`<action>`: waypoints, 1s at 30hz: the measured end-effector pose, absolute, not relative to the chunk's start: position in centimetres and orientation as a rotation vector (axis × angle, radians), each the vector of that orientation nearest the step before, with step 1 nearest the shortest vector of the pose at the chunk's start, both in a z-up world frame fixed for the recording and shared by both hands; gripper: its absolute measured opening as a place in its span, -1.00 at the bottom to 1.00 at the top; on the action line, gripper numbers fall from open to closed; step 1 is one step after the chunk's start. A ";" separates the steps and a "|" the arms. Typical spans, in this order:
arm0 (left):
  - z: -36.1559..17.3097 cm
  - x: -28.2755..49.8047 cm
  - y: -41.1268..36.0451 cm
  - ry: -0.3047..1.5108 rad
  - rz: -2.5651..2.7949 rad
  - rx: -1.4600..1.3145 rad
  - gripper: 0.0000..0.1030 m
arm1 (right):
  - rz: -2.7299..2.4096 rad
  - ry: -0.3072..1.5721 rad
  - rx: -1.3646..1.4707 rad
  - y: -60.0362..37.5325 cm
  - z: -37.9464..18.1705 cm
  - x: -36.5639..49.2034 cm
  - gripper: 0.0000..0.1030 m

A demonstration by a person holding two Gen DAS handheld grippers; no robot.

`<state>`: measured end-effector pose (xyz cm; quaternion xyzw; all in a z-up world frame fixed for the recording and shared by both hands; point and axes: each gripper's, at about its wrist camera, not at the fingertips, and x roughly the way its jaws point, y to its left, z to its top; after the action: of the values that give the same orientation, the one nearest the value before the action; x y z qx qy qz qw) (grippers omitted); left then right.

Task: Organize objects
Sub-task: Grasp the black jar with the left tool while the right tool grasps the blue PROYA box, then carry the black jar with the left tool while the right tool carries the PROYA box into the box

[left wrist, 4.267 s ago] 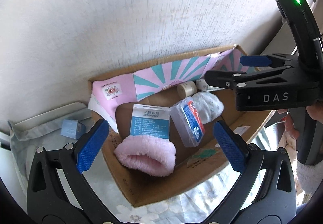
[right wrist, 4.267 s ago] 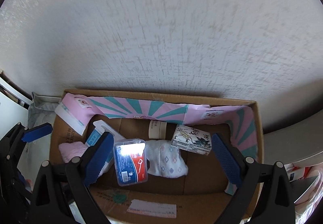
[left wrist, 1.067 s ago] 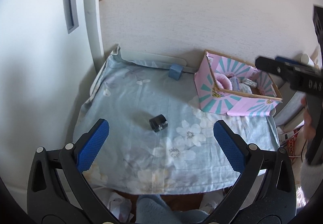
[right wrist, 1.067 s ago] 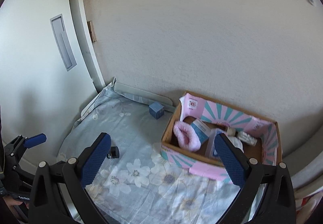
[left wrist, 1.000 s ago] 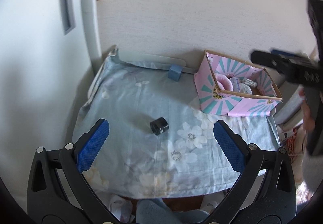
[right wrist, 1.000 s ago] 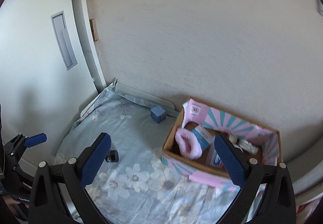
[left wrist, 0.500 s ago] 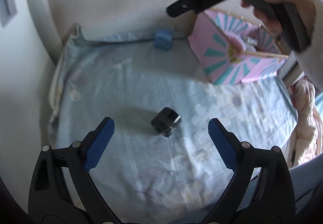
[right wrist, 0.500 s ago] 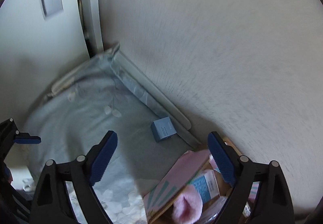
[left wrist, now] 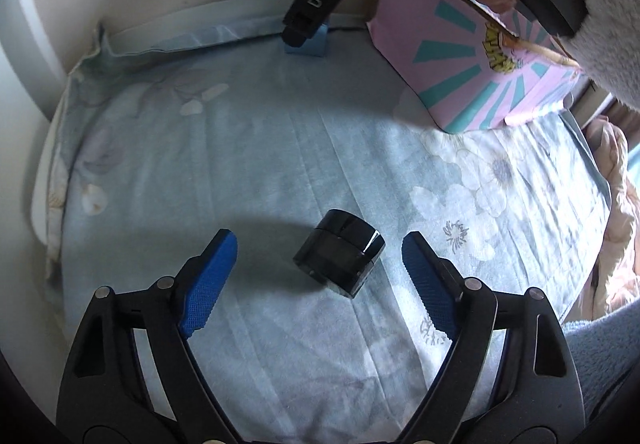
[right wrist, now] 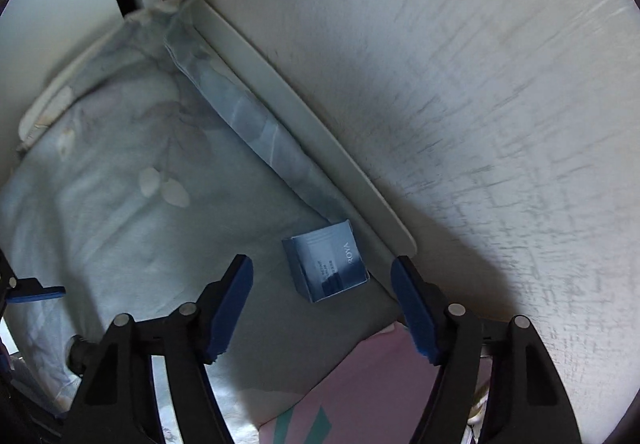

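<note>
A small black jar point(left wrist: 339, 252) lies on its side on the pale blue floral cloth point(left wrist: 248, 147). My left gripper point(left wrist: 318, 276) is open, low over the cloth, its blue pads either side of the jar without touching. A small blue carton point(right wrist: 326, 262) lies near the wall rail; it also shows in the left wrist view point(left wrist: 312, 43), partly behind the right gripper. My right gripper point(right wrist: 322, 302) is open and empty, just short of the carton. The pink and teal cardboard box point(left wrist: 464, 55) stands at the right; its edge shows in the right wrist view point(right wrist: 360, 396).
A white rail point(right wrist: 304, 115) runs along the textured wall point(right wrist: 460, 83) behind the cloth. A white door frame point(left wrist: 24, 43) borders the left side. The person's fleece sleeve point(left wrist: 608, 3) crosses above the box. Pink bedding point(left wrist: 616, 228) lies beyond the cloth's right edge.
Both grippers have come down and forward. The left one has closed in around the black jar. The right one has swung left away from the box toward the blue carton.
</note>
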<state>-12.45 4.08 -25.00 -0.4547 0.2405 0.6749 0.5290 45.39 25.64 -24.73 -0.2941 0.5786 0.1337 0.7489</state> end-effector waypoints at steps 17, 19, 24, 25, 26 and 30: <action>-25.0 -11.5 5.0 0.686 1.617 -1.022 -0.22 | 0.305 1.372 -0.547 23.7 -25.8 46.3 -0.26; -24.9 -11.5 5.2 0.683 1.618 -1.025 -0.22 | 0.304 1.375 -0.529 23.4 -25.7 46.1 -0.27; -24.9 -11.8 5.2 0.669 1.616 -1.044 -0.23 | 0.309 1.362 -0.500 23.2 -25.1 45.4 -0.32; -24.9 -12.0 5.3 0.665 1.622 -1.047 -0.23 | 0.311 1.358 -0.486 23.1 -24.9 45.2 -0.33; -24.8 -12.0 5.3 0.667 1.633 -1.047 -0.23 | 0.306 1.357 -0.472 23.1 -24.8 45.0 -0.34; -24.2 -12.1 5.2 0.653 1.649 -1.059 -0.23 | 0.322 1.341 -0.457 23.2 -24.0 43.8 -0.36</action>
<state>-12.10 5.21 -24.22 -0.4401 0.2716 0.6857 0.5122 43.79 23.21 -23.99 -0.2091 0.6129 0.1472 0.7476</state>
